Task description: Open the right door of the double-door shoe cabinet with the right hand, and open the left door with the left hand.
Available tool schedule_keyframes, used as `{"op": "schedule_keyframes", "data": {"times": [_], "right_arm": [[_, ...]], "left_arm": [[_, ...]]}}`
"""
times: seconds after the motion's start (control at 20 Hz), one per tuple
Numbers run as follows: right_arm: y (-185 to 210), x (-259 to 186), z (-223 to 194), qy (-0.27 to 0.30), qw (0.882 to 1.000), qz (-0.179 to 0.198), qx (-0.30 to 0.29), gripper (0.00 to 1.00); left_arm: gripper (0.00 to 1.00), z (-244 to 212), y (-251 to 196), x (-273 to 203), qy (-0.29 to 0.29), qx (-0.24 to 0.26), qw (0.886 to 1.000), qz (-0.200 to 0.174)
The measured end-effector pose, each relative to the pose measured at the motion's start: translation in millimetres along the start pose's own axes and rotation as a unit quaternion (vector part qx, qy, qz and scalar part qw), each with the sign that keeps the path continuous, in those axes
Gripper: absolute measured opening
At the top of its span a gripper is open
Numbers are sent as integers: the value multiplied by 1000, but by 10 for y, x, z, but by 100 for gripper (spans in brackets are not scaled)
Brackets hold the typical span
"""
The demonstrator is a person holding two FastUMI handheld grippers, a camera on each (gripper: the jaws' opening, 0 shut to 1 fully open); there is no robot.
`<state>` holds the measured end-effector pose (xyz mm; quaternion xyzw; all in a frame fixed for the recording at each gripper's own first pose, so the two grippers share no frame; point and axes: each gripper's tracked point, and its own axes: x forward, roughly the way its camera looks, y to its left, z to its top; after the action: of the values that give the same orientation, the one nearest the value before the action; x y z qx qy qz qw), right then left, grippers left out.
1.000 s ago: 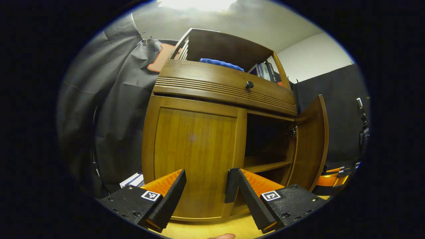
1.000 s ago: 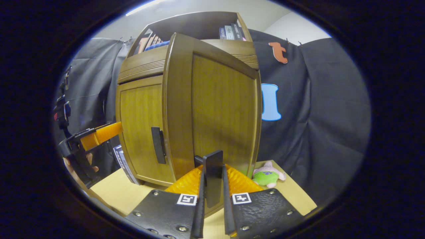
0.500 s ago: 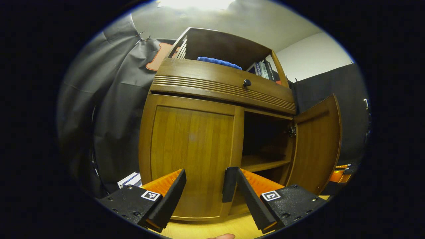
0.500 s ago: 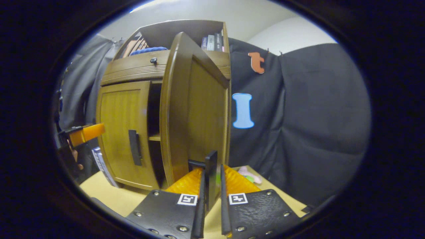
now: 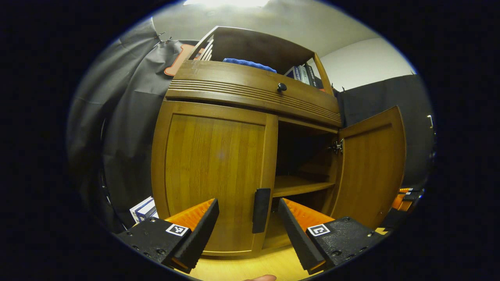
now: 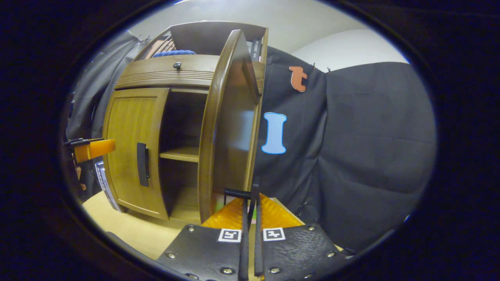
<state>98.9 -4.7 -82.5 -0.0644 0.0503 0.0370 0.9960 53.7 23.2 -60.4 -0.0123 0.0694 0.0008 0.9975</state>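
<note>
The wooden shoe cabinet (image 5: 250,84) stands on a light table. Its left door (image 5: 213,171) is closed, and that door's black handle (image 5: 261,210) sits just ahead between the fingers of my open left gripper (image 5: 248,230), which touch nothing. The right door (image 5: 371,168) is swung wide, baring an inner shelf (image 5: 299,184). In the right gripper view that door (image 6: 218,128) is seen edge-on. My right gripper (image 6: 250,222) is shut on its black handle (image 6: 237,192). The left gripper (image 6: 90,149) shows at the far left beside the closed door (image 6: 131,144).
A drawer with a dark knob (image 5: 281,87) runs above the doors. The open top shelf holds a blue cloth (image 5: 244,63) and books (image 5: 302,74). A boxed item (image 5: 144,208) leans beside the cabinet's left side. Black cloth (image 6: 363,156) hangs close on the right.
The right door has swung much further open with my right gripper on its handle. My left gripper has shifted so the left door's handle now lies between its open fingers.
</note>
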Motion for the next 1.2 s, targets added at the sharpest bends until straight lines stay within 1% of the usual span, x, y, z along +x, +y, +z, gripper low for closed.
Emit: {"op": "schedule_keyframes", "data": {"times": [0.1, 0.2, 0.25, 0.3, 0.35, 0.45, 0.5, 0.55, 0.6, 0.65, 0.7, 0.75, 0.95, 1.05, 1.1, 1.2], "right_arm": [[-193, 38, -13, 4, 1000, 3, 31, 2], [-357, 66, -36, 5, 997, 16, 72, 1], [-397, 71, -64, 1, 997, 26, 75, 1], [-435, 86, -73, -5, 997, 36, 71, 1], [-491, 91, -65, -13, 997, 39, 67, 2], [-536, 116, -85, -11, 996, 51, 66, 3], [-566, 127, -73, -13, 997, 56, 60, 2], [-608, 136, -71, -14, 996, 64, 58, 2], [-644, 153, -73, -15, 996, 71, 59, 2], [-689, 185, -85, -13, 994, 84, 62, 2], [-745, 213, -91, -14, 993, 95, 62, 2], [-811, 243, -94, -15, 992, 108, 63, 2], [-1006, 390, -122, -15, 984, 163, 65, 2], [-1029, 440, -109, -18, 982, 181, 55, 3], [-1031, 471, -113, -18, 981, 189, 52, 6], [-1052, 448, -110, -22, 979, 195, 52, 6]], "left_arm": [[95, -37, -1, 21, 4, 3, 1000, 4], [95, -66, -22, 33, 7, 7, 1000, 4], [95, -73, -37, 35, 8, 10, 1000, 4], [95, -80, -47, 33, 8, 13, 1000, 4], [91, -66, -72, 33, 5, 14, 1000, 3], [91, -71, -113, 28, 1, 20, 1000, 2], [95, -79, -116, 27, -1, 22, 1000, 3], [91, -84, -119, 36, -2, 22, 1000, 5], [95, -108, -131, 43, -2, 21, 1000, 7], [91, -134, -138, 56, 2, 20, 1000, 8], [95, -178, -147, 62, 7, 19, 1000, 9], [91, -209, -161, 79, 11, 19, 1000, 8], [91, -253, -193, 145, 10, 25, 1000, 10], [91, -293, -216, 178, 10, 25, 1000, 10], [91, -319, -223, 188, 11, 24, 1000, 10], [91, -376, -242, 225, 13, 23, 1000, 13]]}}
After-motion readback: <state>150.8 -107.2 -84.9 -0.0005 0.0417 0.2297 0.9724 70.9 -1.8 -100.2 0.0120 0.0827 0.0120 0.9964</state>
